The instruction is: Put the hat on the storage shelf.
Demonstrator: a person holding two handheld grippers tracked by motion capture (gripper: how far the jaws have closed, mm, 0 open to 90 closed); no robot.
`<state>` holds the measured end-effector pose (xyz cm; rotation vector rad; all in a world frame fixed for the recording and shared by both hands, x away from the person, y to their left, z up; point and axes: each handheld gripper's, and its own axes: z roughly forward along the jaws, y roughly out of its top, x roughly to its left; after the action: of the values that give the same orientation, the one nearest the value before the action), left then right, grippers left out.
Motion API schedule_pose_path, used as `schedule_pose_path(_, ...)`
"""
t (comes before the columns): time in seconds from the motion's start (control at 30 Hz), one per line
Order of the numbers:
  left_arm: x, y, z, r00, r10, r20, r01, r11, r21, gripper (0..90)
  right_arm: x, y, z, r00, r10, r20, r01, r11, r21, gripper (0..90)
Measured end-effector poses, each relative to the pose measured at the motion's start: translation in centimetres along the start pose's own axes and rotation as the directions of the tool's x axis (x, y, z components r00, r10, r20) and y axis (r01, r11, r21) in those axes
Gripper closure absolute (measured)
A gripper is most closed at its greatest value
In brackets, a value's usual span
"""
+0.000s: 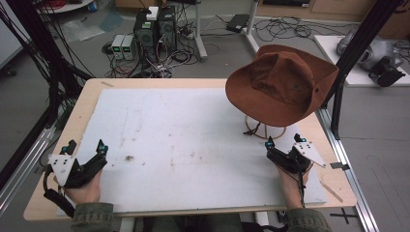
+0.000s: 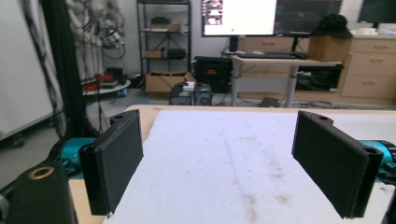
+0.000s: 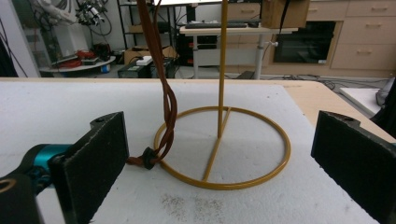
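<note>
High view: we see the brown hat (image 1: 282,83) perched on its wire stand (image 1: 265,129), our right gripper (image 1: 285,144) just before the stand and our left gripper (image 1: 87,151) well apart from it, both spread empty; snagging the dangling chin cord (image 3: 163,107) could topple the stand.

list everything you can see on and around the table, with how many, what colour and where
hat: one, brown, on the stand at the table's far right
hat cord: one, brown, hanging down to the mat beside the stand's ring
hat stand: one, gold wire, ring base on the mat
mat: one, white, stained, covering the table
table: one, light wood
computer boxes: a few, black and pale, on the floor beyond the table
left gripper: one, black, jaws apart, near left corner
right gripper: one, black, jaws apart, facing the stand
</note>
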<state>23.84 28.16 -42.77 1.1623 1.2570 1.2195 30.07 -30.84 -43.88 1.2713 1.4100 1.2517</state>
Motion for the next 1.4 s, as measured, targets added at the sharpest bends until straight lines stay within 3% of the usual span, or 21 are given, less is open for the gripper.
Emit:
schedule_pose_path(0.17,0.7,-0.6,-0.2,1.0,0.004,-0.001,-0.004,0.9998,0.017,16.6,0.0,0.0,-0.1,1.0,0.004,0.004,-0.004,1.0,-0.004,3.2)
schedule_pose_path(0.5,0.3,-1.0,-0.1,0.9988,0.044,0.02,-0.044,0.9984,0.034,16.6,0.0,0.0,-0.2,0.9999,0.011,0.004,-0.011,1.0,-0.005,3.2)
schedule_pose_path(0.9,-0.2,-0.9,-0.4,0.998,0.047,0.044,-0.048,0.9986,0.022,16.6,-0.2,0.0,-0.7,0.9993,0.036,-0.002,-0.036,0.999,-0.005,3.2)
schedule_pose_path(1.4,0.0,-1.5,0.1,0.9977,0.037,0.056,-0.041,0.9974,0.06,17.1,-0.2,-0.2,-0.3,0.9995,0.027,-0.016,-0.027,0.999,0.021,3.2)
